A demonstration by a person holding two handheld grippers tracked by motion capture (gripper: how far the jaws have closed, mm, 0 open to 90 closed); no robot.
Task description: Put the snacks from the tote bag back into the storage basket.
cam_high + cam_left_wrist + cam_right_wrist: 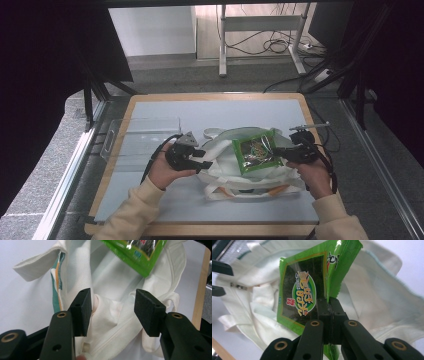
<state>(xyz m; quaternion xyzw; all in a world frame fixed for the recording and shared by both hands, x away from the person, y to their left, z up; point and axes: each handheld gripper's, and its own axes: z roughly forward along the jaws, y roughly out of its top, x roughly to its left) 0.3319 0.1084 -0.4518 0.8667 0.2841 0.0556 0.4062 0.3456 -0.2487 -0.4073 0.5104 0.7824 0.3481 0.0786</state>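
Observation:
A white cloth tote bag (220,172) lies in the middle of the table, its mouth gaping toward the left gripper view. A green snack packet (255,150) with a dark window hangs over the bag. My right gripper (276,150) is shut on the packet's edge; in the right gripper view the jaws (329,301) pinch the green film (299,290) above the bag (374,285). My left gripper (205,160) sits at the bag's left side. Its jaws (113,293) stand apart with a fold of bag cloth (110,277) between them, touching one pad (83,310). The packet's corner (136,255) hangs above.
A clear plastic tray (140,135) rests at the table's left side. The table has a pale mat and a wooden rim (215,96). Beyond it, desk legs and cables (260,35) stand on the floor. The other gripper's black jaws (219,267) show in the right gripper view.

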